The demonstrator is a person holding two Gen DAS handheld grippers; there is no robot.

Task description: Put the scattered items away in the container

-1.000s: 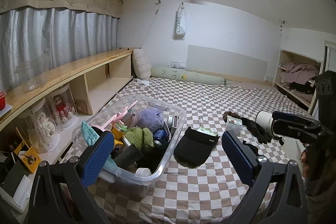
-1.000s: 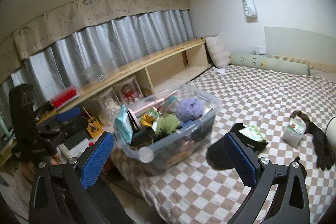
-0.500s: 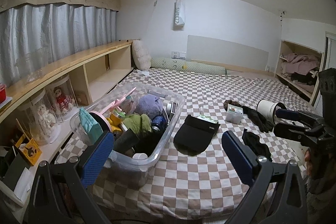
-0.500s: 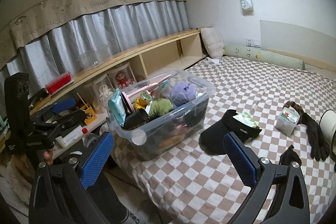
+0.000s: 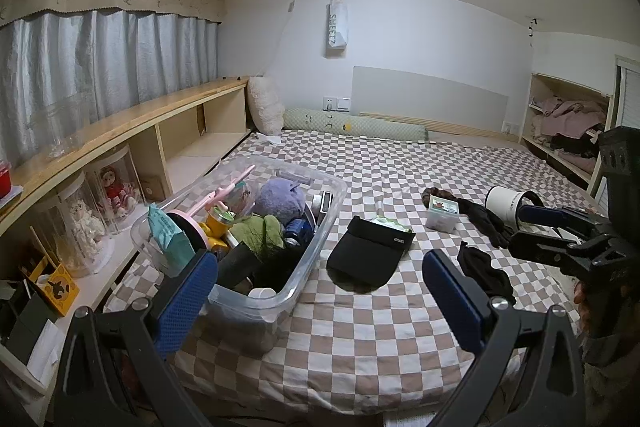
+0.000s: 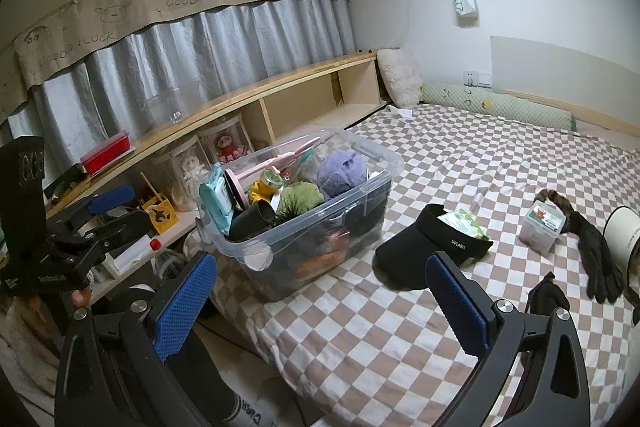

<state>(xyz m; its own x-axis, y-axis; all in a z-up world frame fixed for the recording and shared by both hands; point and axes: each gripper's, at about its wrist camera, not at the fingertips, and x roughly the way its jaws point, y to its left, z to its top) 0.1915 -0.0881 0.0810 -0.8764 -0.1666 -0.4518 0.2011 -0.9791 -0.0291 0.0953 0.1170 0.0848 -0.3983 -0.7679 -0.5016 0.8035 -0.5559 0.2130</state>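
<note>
Hard to make out under the heap inside the clear container (image 5: pixel 320 227), parked near the left edge of the checkered bed (image 5: pixel 380 327): purple plush, green cloth, pink handle on top, the rest buried. Cut off at the right rim of the right wrist view: a white cylinder (image 6: pixel 620 239), seen whole only from the left wrist (image 5: pixel 505 207). Scattered on the bed right of the container, counted: one black visor (image 6: pixel 420 251), one green packet (image 6: pixel 460 221) on it, one small lidded box (image 6: pixel 542 225), one dark glove (image 6: pixel 596 263), one black cloth (image 5: pixel 484 269). Left gripper (image 5: pixel 320 291) spread wide, gripping nothing. Right gripper (image 6: pixel 320 299) likewise splayed and bare. Each gripper visible from the other's camera, low at the frame edge.
</note>
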